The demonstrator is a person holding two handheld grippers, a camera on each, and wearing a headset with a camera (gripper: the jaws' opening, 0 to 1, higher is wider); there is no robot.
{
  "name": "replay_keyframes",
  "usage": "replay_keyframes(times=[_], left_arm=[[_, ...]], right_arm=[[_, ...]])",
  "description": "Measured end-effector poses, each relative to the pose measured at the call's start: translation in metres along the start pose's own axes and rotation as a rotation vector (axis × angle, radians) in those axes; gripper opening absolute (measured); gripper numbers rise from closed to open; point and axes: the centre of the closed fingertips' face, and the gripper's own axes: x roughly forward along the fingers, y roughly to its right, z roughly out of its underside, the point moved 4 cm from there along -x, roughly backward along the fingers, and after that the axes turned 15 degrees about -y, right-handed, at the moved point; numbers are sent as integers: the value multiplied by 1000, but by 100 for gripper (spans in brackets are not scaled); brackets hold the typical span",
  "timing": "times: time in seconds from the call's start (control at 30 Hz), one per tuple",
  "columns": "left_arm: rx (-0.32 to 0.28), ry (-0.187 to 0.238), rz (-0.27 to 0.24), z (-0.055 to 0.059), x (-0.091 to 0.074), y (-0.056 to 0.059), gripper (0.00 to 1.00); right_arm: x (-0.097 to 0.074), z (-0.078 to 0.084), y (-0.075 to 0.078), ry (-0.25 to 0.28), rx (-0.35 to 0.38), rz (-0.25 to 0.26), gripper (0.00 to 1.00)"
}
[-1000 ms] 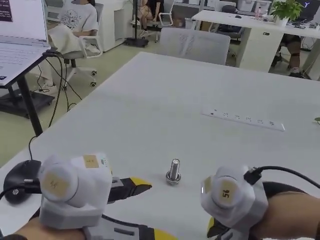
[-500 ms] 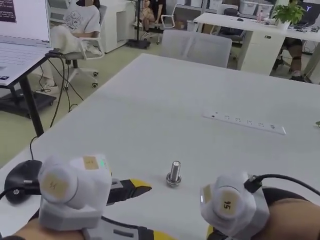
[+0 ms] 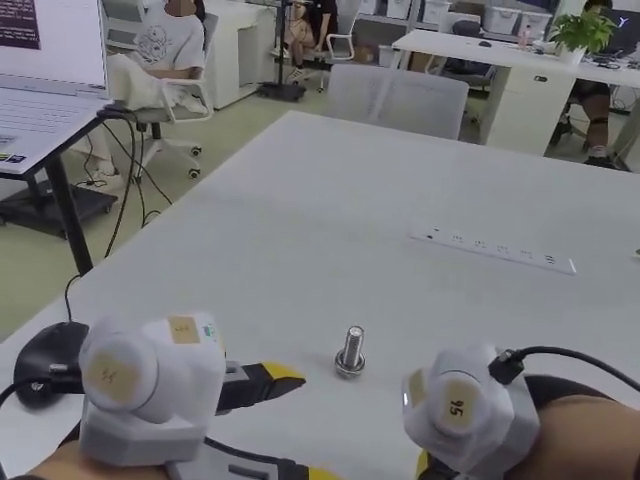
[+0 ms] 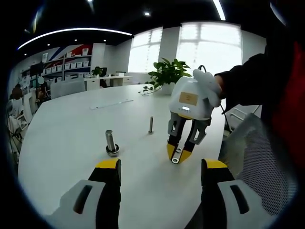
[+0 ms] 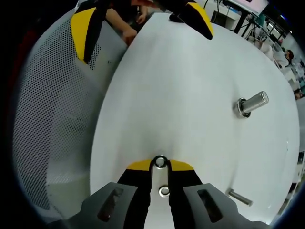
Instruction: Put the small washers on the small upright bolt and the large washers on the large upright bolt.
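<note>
We are pinching a washer (image 5: pixel 160 161) in the right gripper (image 5: pixel 161 165) jaws; left gripper (image 4: pixel 161 164) jaws are gaping, empty. Large bolt (image 4: pixel 111 142) & small bolt (image 4: pixel 150 125): threading prob. not yet done.

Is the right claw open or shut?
Shut: the right claw pinches a small silver metal washer between its yellow tips.

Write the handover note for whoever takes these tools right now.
Left tool: open, empty.
Right tool: shut on a washer, which looks small.
Large bolt: upright, with a ring at its base, likely a washer already placed.
Small bolt: upright beyond it; too small to tell whether it carries any.
Left to do: put the held washer on its matching bolt, probably the small one, then place any others.
</note>
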Motion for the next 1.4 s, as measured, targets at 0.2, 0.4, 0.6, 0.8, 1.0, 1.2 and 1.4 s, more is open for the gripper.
replay_keyframes(times=[0.2, 0.4, 0.6, 0.8, 1.0, 1.2, 1.4], left_arm=[[0, -1, 2, 0, 0, 1, 68], [0, -3, 2, 0, 1, 1, 68], [2, -2, 4, 0, 1, 1, 68], [1, 0, 7, 0, 2, 0, 68], [3, -1, 9, 0, 3, -1, 68], [3, 0, 13, 0, 4, -2, 68], [5, -3, 20, 0, 5, -3, 68]], right_arm=[[-1, 2, 3, -4, 6, -1, 12], [-7, 5, 7, -3, 18, -3, 12], [-15, 9, 10, -1, 27, 2, 12], [-24, 16, 14, -8, 39, 14, 12], [-34, 24, 20, -2, 65, 28, 12], [-44, 34, 24, 1, 89, 39, 12], [-55, 42, 27, 5, 110, 51, 12]])
